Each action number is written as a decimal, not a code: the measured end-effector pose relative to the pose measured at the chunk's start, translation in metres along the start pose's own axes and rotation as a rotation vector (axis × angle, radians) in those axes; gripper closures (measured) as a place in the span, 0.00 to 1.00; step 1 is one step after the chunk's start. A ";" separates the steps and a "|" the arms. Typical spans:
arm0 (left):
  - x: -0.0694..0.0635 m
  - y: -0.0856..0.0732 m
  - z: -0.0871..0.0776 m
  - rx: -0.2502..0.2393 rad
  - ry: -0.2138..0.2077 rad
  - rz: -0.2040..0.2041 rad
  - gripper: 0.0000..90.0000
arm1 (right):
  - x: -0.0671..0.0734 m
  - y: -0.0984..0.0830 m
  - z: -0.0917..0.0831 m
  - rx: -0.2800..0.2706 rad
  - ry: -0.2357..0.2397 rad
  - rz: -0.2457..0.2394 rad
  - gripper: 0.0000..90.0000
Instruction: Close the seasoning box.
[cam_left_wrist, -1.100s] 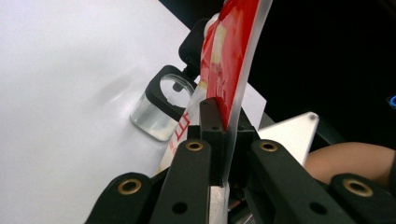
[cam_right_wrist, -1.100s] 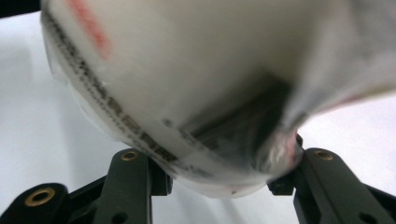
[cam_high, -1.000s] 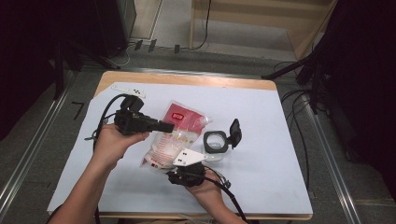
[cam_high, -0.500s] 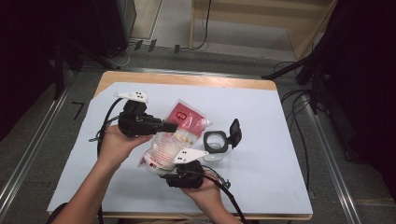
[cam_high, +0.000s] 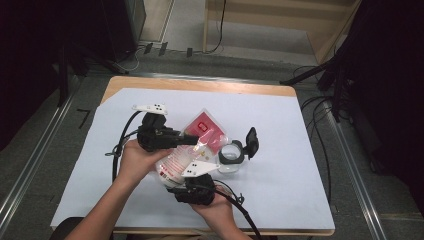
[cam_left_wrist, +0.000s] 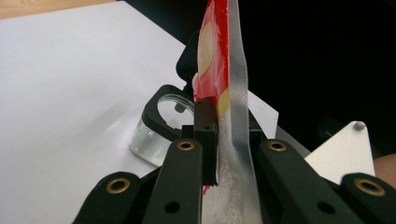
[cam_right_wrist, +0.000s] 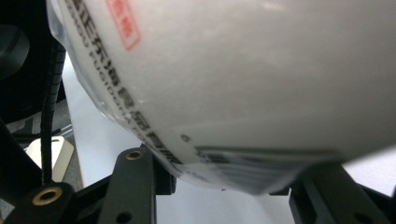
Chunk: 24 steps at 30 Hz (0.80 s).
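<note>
A clear bag of white grains with a red label (cam_high: 204, 126) is held up over the white table sheet (cam_high: 280, 125). My left gripper (cam_high: 194, 141) comes from the left and is shut on the bag's top seal strip (cam_left_wrist: 236, 93). Its jaws have just been opening a little, with the strip still between the pads. My right gripper (cam_high: 184, 176) is shut on the bag's bulging lower end (cam_right_wrist: 257, 70) from the near side. A clear round container (cam_high: 231, 155) with its black flip lid (cam_high: 251, 142) open stands just right of the bag (cam_left_wrist: 161, 121).
The wooden table edge (cam_high: 200, 84) runs along the far side. Black cables (cam_high: 117, 150) trail from both grippers across the sheet. A grey plate (cam_high: 200, 169) rides on the right gripper, a white one (cam_high: 149, 107) on the left.
My left hand has shifted slightly right and nearer with the bag's top, lowering a little. The right hand and the container have stayed put.
</note>
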<state>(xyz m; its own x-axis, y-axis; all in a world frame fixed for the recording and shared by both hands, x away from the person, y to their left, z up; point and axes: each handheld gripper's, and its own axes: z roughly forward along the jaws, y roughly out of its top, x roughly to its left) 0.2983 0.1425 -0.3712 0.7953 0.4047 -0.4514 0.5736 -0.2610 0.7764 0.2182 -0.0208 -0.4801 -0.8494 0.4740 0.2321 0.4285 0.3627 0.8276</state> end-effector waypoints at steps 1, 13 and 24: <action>0.000 0.000 0.001 0.004 -0.001 -0.004 0.93 | 0.001 0.000 0.000 0.002 0.002 -0.003 0.63; -0.006 0.000 0.016 0.058 0.018 -0.005 0.89 | 0.007 -0.003 0.004 0.018 -0.011 -0.004 0.66; -0.001 -0.002 0.022 0.104 -0.022 -0.059 0.81 | -0.001 -0.007 0.000 -0.008 0.023 0.057 0.68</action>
<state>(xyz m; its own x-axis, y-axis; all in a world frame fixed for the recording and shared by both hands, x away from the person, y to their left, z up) 0.3012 0.1232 -0.3821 0.7633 0.4027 -0.5052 0.6356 -0.3278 0.6990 0.2159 -0.0239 -0.4863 -0.8304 0.4755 0.2905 0.4742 0.3293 0.8165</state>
